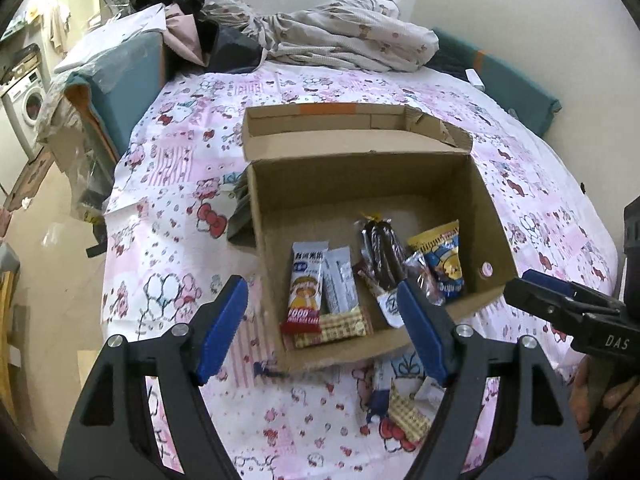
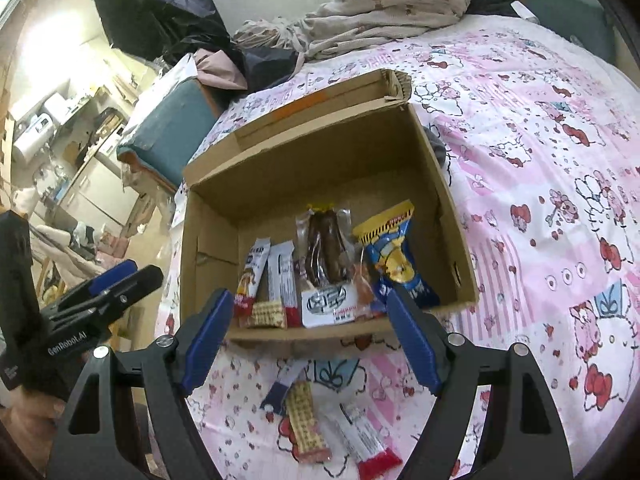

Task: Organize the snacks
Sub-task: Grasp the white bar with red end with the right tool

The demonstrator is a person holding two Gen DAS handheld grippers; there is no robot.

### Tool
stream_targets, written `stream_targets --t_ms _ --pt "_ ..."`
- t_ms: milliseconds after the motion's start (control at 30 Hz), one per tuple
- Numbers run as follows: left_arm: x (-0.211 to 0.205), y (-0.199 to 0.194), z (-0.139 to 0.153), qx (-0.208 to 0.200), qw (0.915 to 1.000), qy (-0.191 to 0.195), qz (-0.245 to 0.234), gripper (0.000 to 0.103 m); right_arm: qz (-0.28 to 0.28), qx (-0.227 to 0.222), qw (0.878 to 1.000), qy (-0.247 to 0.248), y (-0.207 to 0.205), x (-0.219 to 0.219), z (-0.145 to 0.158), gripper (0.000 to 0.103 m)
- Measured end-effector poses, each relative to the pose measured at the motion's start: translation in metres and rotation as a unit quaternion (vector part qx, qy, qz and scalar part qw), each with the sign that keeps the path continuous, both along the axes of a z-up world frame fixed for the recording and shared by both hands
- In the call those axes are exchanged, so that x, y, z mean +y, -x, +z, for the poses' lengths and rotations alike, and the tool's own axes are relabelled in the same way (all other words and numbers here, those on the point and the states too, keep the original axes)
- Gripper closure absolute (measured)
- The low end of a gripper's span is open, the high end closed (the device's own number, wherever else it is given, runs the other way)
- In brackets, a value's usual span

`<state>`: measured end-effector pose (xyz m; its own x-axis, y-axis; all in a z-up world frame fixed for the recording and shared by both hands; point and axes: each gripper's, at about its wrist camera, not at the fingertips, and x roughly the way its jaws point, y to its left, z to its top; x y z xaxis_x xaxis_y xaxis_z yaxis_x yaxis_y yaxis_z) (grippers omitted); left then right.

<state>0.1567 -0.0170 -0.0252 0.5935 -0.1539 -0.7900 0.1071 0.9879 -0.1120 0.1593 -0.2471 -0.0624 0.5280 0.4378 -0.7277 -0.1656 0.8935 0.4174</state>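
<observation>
An open cardboard box (image 1: 492,232) (image 2: 452,208) lies on a pink cartoon-print bedsheet (image 1: 172,220). Inside it are a red-and-white bar (image 1: 306,292), a silver packet (image 1: 340,284), a checked wafer pack (image 1: 336,328), dark chocolate sticks (image 1: 384,248) and a blue-and-yellow bag (image 1: 444,256). My left gripper (image 1: 320,292) hovers open over the box's near left corner, holding nothing. My right gripper (image 2: 309,296) is open and empty above the box's near wall. On the sheet in front of the box lie a checked wafer pack (image 2: 306,420), a white-and-red bar (image 2: 368,440) and a blue-and-white packet (image 2: 284,384).
A crumpled blanket (image 1: 352,40) and dark clothes are heaped at the far end of the bed. A teal padded block (image 1: 124,76) stands at the bed's left side, where the floor drops away. A washing machine (image 1: 30,100) is far left.
</observation>
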Motion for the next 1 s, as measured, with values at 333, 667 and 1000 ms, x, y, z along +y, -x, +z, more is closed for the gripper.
stream_targets --t_ms 333,667,1000 --pt "0.049 0.031 -0.006 0.030 0.9962 0.025 0.079 0.029 -0.007 0.033 0.999 -0.025 0.023 -0.009 -0.009 0.021" --pt "0.080 0.042 -0.036 0.094 0.9826 0.064 0.147 0.029 0.031 0.134 0.989 0.045 0.018 0.017 -0.055 0.021" --pt "0.081 0.037 -0.054 0.127 0.9759 0.076 0.161 0.029 0.105 0.246 0.949 0.166 0.011 0.048 -0.133 0.039"
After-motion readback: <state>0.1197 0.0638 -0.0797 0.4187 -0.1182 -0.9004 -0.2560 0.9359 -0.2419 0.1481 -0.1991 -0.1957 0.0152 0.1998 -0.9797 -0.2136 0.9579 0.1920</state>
